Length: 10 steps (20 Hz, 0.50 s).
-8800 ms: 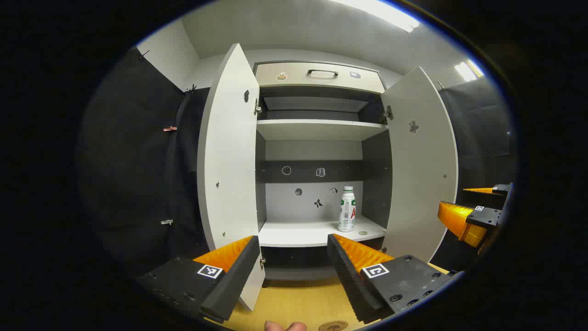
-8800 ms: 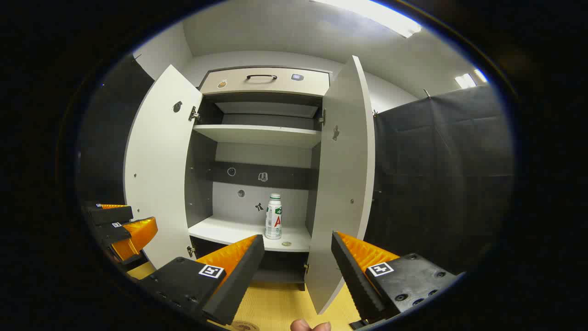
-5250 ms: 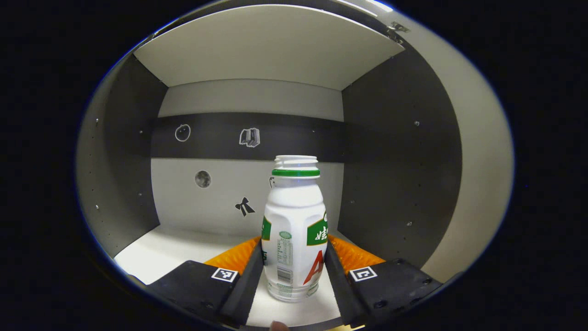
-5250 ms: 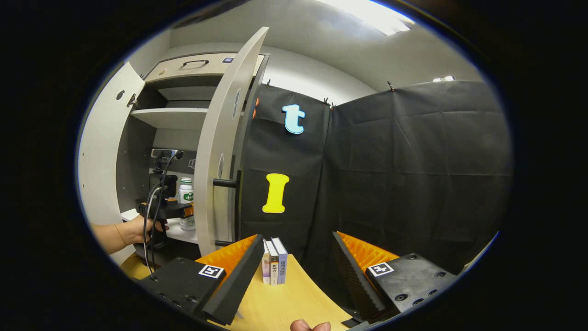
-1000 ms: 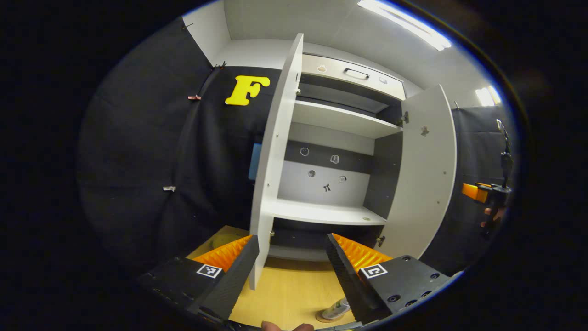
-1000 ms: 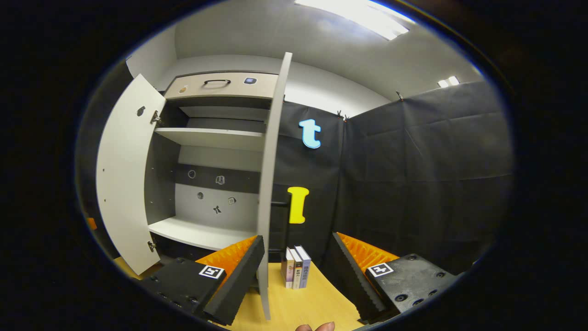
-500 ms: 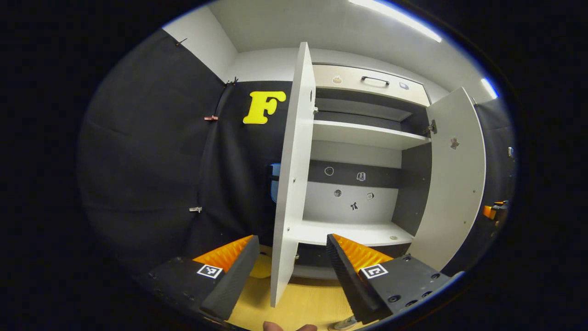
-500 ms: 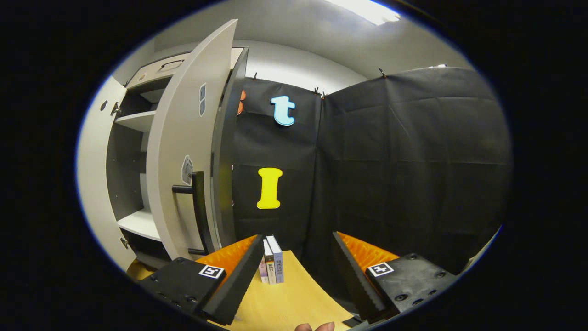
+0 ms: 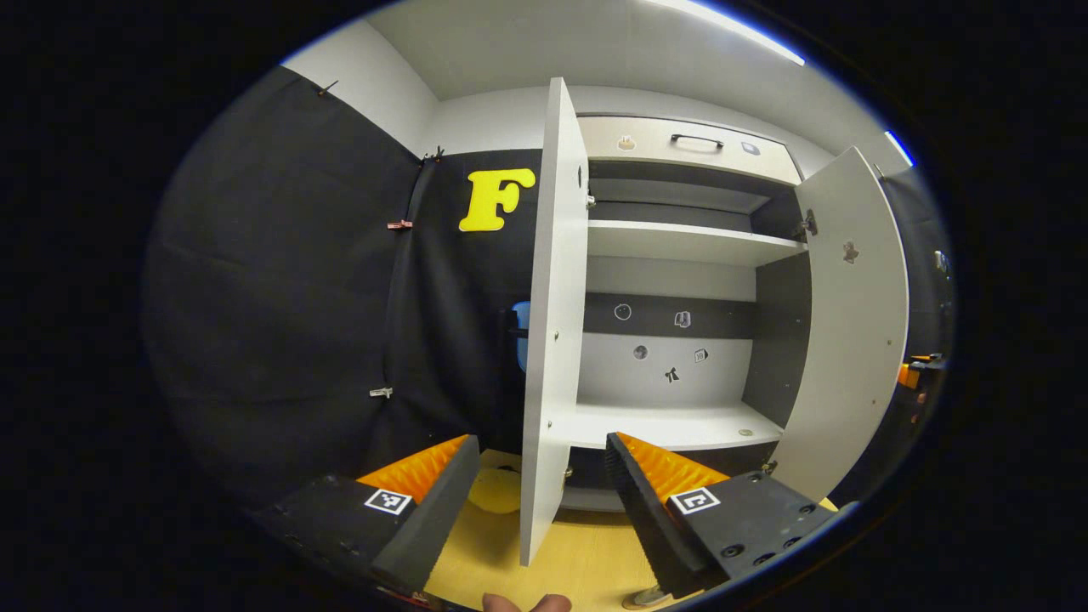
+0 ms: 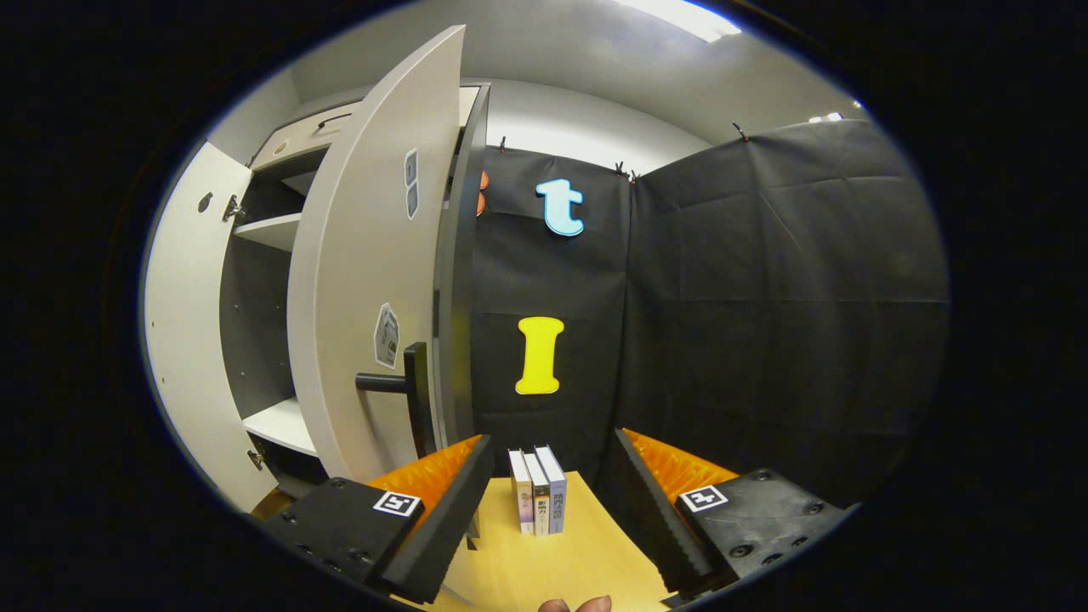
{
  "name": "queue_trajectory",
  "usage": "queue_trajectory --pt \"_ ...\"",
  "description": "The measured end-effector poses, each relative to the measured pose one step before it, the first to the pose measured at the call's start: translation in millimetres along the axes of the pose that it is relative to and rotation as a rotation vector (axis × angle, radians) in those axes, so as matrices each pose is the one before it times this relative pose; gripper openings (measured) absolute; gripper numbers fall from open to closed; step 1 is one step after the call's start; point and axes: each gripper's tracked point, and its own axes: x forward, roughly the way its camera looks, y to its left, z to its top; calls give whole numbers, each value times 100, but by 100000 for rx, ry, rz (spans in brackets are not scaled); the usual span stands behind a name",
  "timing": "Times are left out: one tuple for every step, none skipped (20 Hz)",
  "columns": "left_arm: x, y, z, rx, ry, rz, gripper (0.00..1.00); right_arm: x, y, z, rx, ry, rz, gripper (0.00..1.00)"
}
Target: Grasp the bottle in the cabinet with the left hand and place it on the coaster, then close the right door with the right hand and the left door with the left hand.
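Item: right door [image 10: 365, 280], rigid flat panel on side hinges. In the right gripper view it stands swung out from the cabinet [image 10: 255, 340], outer face showing, with a dark bar handle [image 10: 408, 391] low on that face. Likely light to swing and not fragile; best taken at or pushed near the handle, far from the hinges.

Right gripper [image 10: 544, 484]: jaws parted, empty, just beside the door's lower outer edge.

Left door [image 9: 551, 323]: seen edge-on in the left gripper view, wide open. Left gripper [image 9: 535, 476]: jaws parted, empty, straddling that door's lower edge without touching.

Bottle [image 9: 650, 597]: at the view's bottom rim below the left door, on the wooden tabletop [image 9: 578, 552]; coaster beneath not discernible.

Left gripper view adds: cabinet shelf [image 9: 671, 425], bare of the bottle, and the right door's inner face. Right gripper view adds: three books [image 10: 537, 491] upright beyond the right door.
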Motion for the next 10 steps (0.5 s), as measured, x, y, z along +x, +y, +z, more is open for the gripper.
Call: queue_trajectory --pt "-81 54 -121 894 304 182 95 -52 298 -90 1350 635 204 95" --pt "-8 85 43 723 -261 63 95 -120 173 52 47 -85 -319 94" --pt "69 -42 208 452 -739 -70 95 -107 229 131 -873 -562 -187 94" --pt "-17 -90 149 338 -543 -397 95 -88 509 70 -482 -230 491 94" --pt "-5 -35 8 464 -306 -304 95 -161 602 -175 662 470 1180 94" --pt "15 -36 135 565 -164 -271 95 -229 844 -239 1113 797 1644 94" --pt "46 -52 -9 297 -145 -407 95 -152 847 -93 781 658 1713 94" --pt "66 -75 101 55 -176 -548 95 -80 912 27 -220 121 1918 95" --pt "43 2 -34 -83 -21 -267 95 -121 977 36 -779 -320 1878 95" --pt "2 -2 7 160 -9 -206 95 -109 1011 -58 -610 -313 1759 95"
